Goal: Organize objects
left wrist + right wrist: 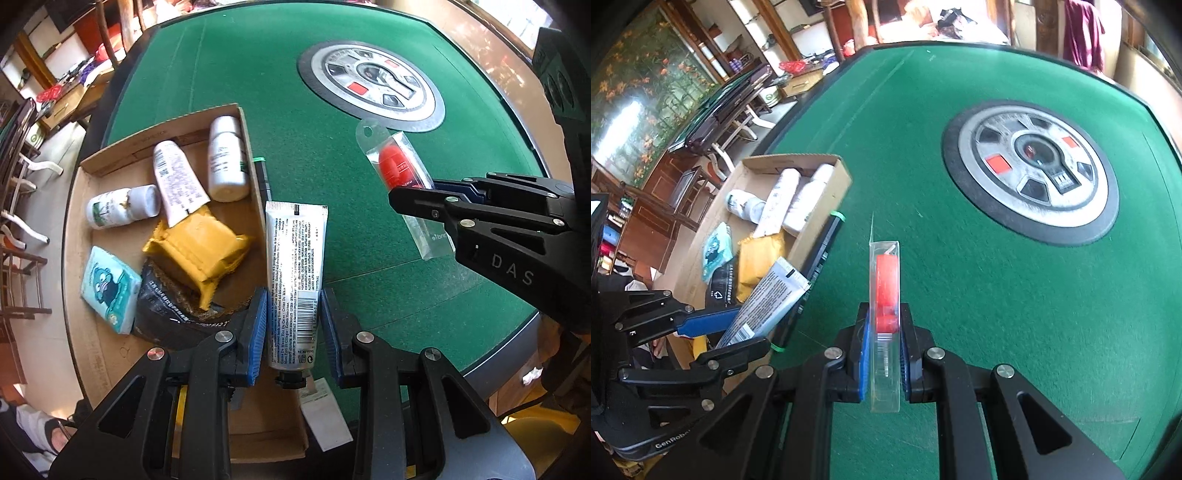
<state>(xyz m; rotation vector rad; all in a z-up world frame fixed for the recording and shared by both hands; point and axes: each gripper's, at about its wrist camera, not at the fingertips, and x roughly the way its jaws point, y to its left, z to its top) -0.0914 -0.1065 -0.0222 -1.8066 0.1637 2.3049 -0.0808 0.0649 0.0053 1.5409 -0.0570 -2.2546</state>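
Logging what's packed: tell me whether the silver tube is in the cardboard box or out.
Out. The silver tube is held between the left gripper's blue pads, raised beside the cardboard box's right wall.

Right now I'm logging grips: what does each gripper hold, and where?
Left gripper: silver tube, near its cap end. Right gripper: clear packet with red item, at its lower half.

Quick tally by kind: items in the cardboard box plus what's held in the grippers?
Bottles: 2
Tubes: 2, one boxed, one silver, in left gripper
Packets: 3, yellow, black, teal tissue pack
Clear pack, red item, right gripper: 1
Total: 8
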